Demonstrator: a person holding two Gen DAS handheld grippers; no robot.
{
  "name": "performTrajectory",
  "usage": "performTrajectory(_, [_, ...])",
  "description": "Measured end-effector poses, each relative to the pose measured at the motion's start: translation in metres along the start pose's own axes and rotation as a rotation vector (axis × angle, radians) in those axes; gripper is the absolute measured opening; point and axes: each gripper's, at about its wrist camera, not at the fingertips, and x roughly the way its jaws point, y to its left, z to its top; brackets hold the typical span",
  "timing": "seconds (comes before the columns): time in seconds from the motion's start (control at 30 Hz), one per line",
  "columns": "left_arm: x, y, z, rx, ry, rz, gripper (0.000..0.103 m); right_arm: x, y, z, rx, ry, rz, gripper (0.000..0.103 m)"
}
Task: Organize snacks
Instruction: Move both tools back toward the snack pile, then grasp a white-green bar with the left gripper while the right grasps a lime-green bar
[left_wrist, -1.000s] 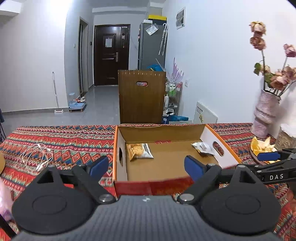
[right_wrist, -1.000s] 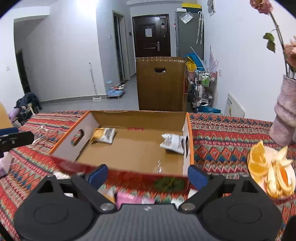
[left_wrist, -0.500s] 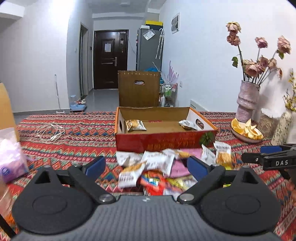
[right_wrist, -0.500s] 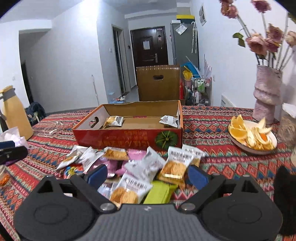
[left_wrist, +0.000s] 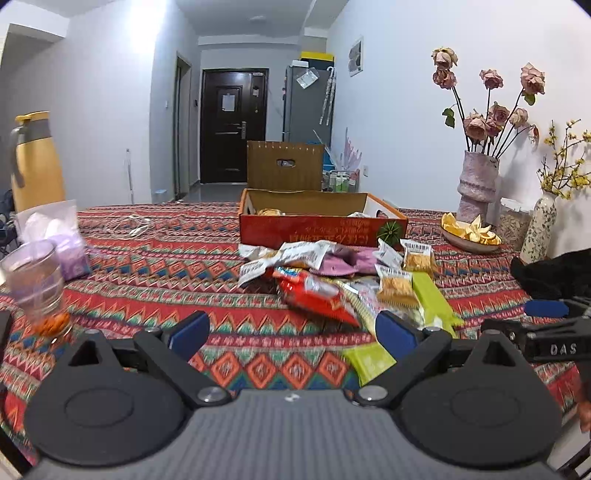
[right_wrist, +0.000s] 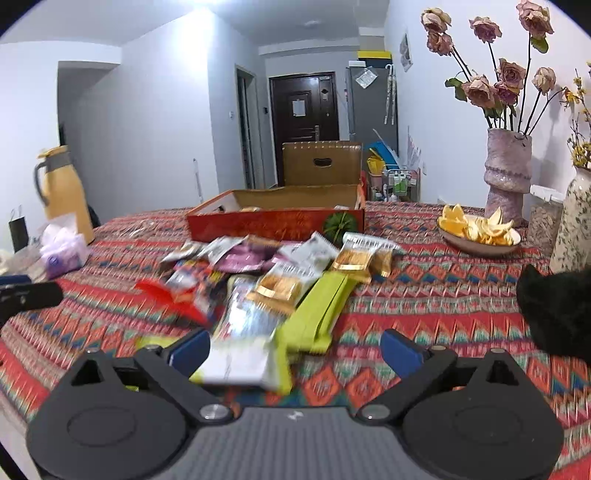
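Observation:
A red cardboard box stands open on the patterned tablecloth, with a couple of snack packets inside; it also shows in the right wrist view. A pile of snack packets lies in front of it: a red bag, green packs, biscuit packs. My left gripper is open and empty, low over the cloth at the pile's near left. My right gripper is open and empty over the pile's near edge.
A glass, purple tissue pack and yellow thermos stand at the left. A plate of orange slices, a flower vase and a speckled vase stand at the right. A black object lies at right.
Both grippers have pulled back from over the box towards the table's near edge and dropped lower. The snack pile has come into view in front of them. Both stay open.

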Motion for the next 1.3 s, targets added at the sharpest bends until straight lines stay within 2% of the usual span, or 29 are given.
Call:
performTrajectory(0.27, [-0.03, -0.002, -0.027, -0.004, 0.01, 0.012, 0.1, -0.04, 0.018, -0.038, 0.0, -0.001, 0.028, 0.101])
performTrajectory(0.5, [-0.026, -0.001, -0.039, -0.007, 0.046, -0.013, 0.101, -0.05, 0.033, -0.042, -0.036, 0.002, 0.032, 0.102])
performTrajectory(0.8, [-0.009, 0.018, -0.042, -0.024, 0.089, -0.01, 0.101, -0.038, 0.052, -0.033, -0.056, -0.001, 0.051, 0.102])
performTrajectory(1.03, [0.011, 0.032, -0.037, -0.029, 0.114, -0.014, 0.101, -0.014, 0.054, -0.027, -0.029, 0.036, 0.031, 0.102])
performTrajectory(1.3, [0.038, 0.016, -0.028, 0.014, 0.135, -0.115, 0.101, 0.005, 0.043, -0.016, -0.002, 0.043, -0.013, 0.102])
